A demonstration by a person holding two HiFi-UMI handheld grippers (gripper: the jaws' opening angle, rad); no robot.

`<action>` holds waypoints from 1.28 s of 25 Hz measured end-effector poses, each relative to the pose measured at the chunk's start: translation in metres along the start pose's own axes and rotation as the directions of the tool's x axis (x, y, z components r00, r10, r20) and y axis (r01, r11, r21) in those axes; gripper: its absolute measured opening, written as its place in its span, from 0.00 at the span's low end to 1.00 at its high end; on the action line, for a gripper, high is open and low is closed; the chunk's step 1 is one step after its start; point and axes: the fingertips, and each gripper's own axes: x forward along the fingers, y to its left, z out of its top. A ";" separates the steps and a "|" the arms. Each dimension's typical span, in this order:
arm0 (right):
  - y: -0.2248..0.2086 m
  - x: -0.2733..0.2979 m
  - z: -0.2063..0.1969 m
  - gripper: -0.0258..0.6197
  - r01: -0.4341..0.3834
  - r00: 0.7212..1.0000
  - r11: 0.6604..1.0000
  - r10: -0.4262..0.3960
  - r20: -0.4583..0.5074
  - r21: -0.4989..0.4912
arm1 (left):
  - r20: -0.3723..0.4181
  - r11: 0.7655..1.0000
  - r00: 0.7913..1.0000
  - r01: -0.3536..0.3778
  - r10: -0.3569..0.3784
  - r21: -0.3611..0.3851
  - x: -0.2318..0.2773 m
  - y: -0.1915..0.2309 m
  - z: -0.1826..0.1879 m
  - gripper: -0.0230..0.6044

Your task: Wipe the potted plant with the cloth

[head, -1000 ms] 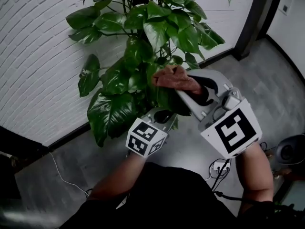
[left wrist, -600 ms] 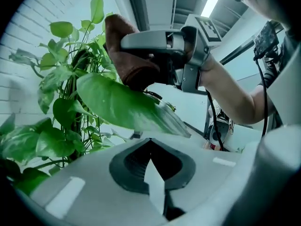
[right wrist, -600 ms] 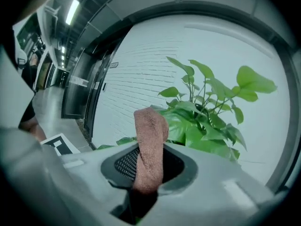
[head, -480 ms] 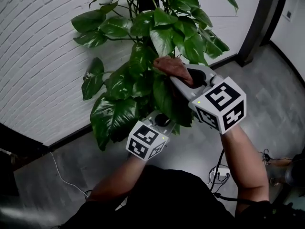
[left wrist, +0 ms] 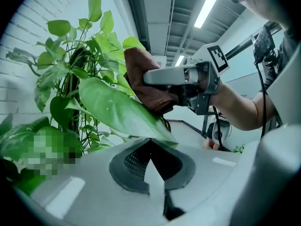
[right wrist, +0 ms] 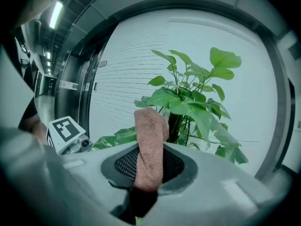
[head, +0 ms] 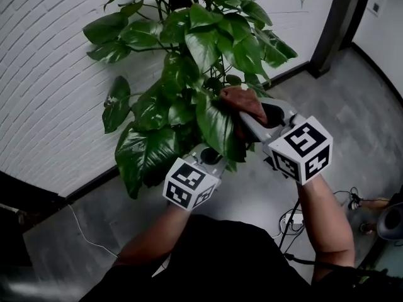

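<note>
my right gripper (right wrist: 149, 171) is clenched on a folded, nubby brown cloth (right wrist: 150, 135) lying against the upper face of a broad, glossy, pointed leaf (head: 217, 128) of the potted plant (head: 189, 36), while my left gripper (left wrist: 157, 145) pinches that leaf's tip from beneath with dark ribbed pads.

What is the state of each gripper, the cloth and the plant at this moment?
left gripper: shut on the tip of a large leaf.
right gripper: shut on the cloth.
cloth: bunched, pressed on the large leaf's upper face.
potted plant: upright, leaves green.
</note>
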 end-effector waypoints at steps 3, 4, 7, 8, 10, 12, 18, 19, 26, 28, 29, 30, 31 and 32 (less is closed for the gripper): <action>-0.001 -0.004 -0.009 0.15 0.009 1.000 1.000 -0.009 -0.015 0.004 | 0.000 1.000 1.000 0.005 -0.005 -0.002 0.000 -0.001 0.000 0.06; -0.001 -0.006 -0.013 0.15 0.012 1.000 1.000 -0.012 -0.021 0.005 | 0.000 1.000 1.000 0.006 -0.006 -0.003 0.000 -0.001 0.000 0.06; 0.000 -0.010 -0.022 0.15 0.021 0.999 1.000 -0.021 -0.035 -0.002 | -0.003 1.000 1.000 0.007 -0.007 -0.006 0.000 -0.002 -0.002 0.06; 0.001 -0.012 -0.024 0.15 0.022 0.999 1.000 -0.023 -0.038 -0.003 | -0.004 1.000 1.000 0.007 -0.007 -0.006 0.000 -0.002 -0.003 0.06; 0.002 -0.016 -0.030 0.15 0.026 0.999 1.000 -0.026 -0.043 -0.003 | -0.005 1.000 1.000 0.008 -0.008 -0.007 0.000 -0.002 -0.003 0.06; 0.002 -0.022 -0.035 0.15 0.032 0.998 0.999 -0.032 -0.045 0.001 | -0.004 1.000 1.000 0.011 -0.011 -0.008 -0.001 -0.002 -0.002 0.06; 0.002 -0.040 -0.048 0.15 0.056 0.997 0.998 -0.055 -0.051 0.019 | -0.002 1.000 1.000 0.016 -0.016 -0.009 -0.006 -0.003 -0.001 0.06; 0.003 -0.043 -0.050 0.15 0.059 0.997 0.998 -0.058 -0.050 0.022 | -0.004 1.000 1.000 0.015 -0.015 -0.010 -0.007 -0.003 -0.001 0.06; 0.015 -0.052 -0.068 0.15 0.057 0.996 0.998 -0.055 -0.074 0.022 | -0.013 1.000 1.000 -0.005 0.004 -0.020 -0.014 0.003 -0.004 0.06; 0.016 -0.054 -0.074 0.15 0.063 0.995 0.997 -0.060 -0.075 0.038 | -0.017 1.000 1.000 -0.006 0.006 -0.020 -0.015 0.004 -0.006 0.06; 0.016 -0.056 -0.077 0.15 0.068 0.995 0.996 -0.064 -0.074 0.049 | -0.018 1.000 1.000 -0.007 0.006 -0.020 -0.016 0.004 -0.006 0.06; 0.016 -0.057 -0.080 0.15 0.072 0.995 0.995 -0.068 -0.073 0.061 | -0.019 1.000 1.000 -0.007 0.006 -0.019 -0.017 0.003 -0.006 0.06; 0.016 -0.059 -0.082 0.15 0.077 0.995 0.994 -0.072 -0.072 0.073 | -0.020 1.000 1.000 -0.007 0.007 -0.018 -0.018 0.003 -0.006 0.06; 0.017 -0.060 -0.085 0.15 0.081 0.995 0.993 -0.075 -0.071 0.085 | -0.022 1.000 1.000 -0.008 0.008 -0.018 -0.019 0.003 -0.007 0.06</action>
